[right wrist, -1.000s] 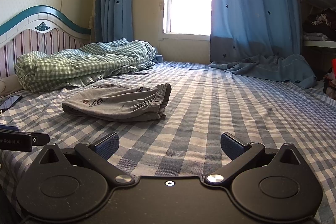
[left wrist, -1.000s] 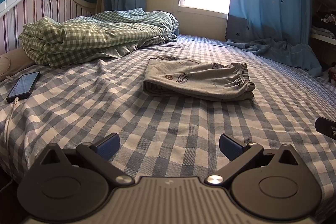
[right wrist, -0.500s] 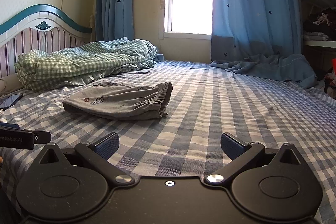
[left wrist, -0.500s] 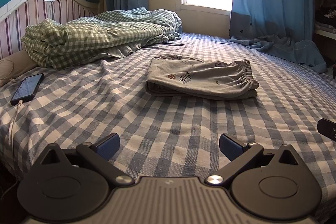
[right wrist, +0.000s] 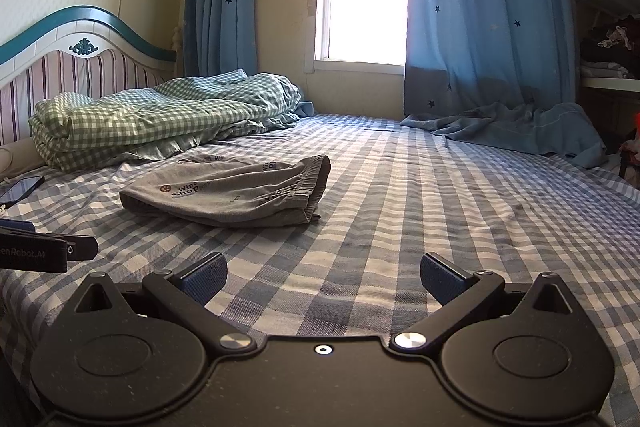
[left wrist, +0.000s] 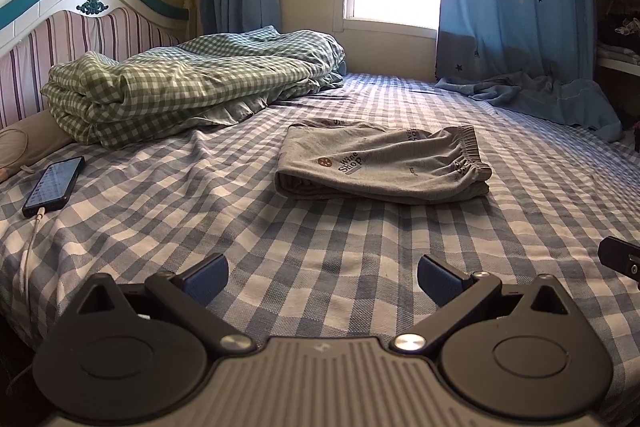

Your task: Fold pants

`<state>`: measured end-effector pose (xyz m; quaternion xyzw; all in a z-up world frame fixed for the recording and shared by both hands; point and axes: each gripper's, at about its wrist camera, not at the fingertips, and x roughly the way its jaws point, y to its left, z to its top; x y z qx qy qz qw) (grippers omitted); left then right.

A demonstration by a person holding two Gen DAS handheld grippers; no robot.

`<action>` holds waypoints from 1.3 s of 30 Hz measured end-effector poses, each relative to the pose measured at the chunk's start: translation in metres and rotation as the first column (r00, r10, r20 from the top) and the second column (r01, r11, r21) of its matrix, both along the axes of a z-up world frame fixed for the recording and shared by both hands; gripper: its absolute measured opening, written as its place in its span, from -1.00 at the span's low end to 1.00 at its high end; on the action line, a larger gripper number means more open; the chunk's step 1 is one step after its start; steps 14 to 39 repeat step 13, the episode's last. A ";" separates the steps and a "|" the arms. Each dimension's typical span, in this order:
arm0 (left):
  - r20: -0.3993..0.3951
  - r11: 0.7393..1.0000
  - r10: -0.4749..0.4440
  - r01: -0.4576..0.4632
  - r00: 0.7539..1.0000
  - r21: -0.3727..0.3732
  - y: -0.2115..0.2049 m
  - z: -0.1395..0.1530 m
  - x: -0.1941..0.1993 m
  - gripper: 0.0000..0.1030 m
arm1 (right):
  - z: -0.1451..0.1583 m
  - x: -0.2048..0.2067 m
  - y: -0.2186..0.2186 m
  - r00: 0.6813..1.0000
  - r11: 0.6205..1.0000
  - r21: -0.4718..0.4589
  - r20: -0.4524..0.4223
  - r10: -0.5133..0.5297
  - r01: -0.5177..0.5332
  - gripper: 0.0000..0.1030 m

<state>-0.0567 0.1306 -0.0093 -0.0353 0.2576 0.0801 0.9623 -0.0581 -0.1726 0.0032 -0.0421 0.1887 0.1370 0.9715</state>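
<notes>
Grey pants point(left wrist: 384, 165) lie folded in a compact stack on the blue checked bed point(left wrist: 320, 259), waistband to the right. They also show in the right wrist view point(right wrist: 232, 193), left of centre. My left gripper point(left wrist: 323, 277) is open and empty, well short of the pants, above the near part of the bed. My right gripper point(right wrist: 323, 277) is open and empty, to the right of the pants and nearer than them. The left gripper's body point(right wrist: 44, 253) shows at the left edge of the right wrist view.
A folded green checked quilt point(left wrist: 188, 87) lies by the striped headboard point(left wrist: 80, 31). A phone point(left wrist: 54, 183) on a cable lies at the bed's left. A blue curtain's end point(left wrist: 540, 99) spills onto the far right of the bed. Shelves point(right wrist: 608, 27) stand at right.
Both grippers have drawn back and lifted slightly from the pants; the view tilts up a little. The pants have not moved. Both stay open.
</notes>
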 end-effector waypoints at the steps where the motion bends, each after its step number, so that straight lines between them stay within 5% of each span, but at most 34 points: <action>1: -0.002 1.000 0.001 -0.001 1.000 0.002 0.000 0.000 0.000 0.99 | 0.000 0.000 0.000 1.000 1.000 0.000 0.000 0.000 0.000 0.99; 39: -0.011 1.000 -0.006 0.006 1.000 0.014 0.000 -0.001 0.005 0.99 | 0.000 0.001 0.000 1.000 1.000 -0.001 0.000 0.001 -0.001 0.99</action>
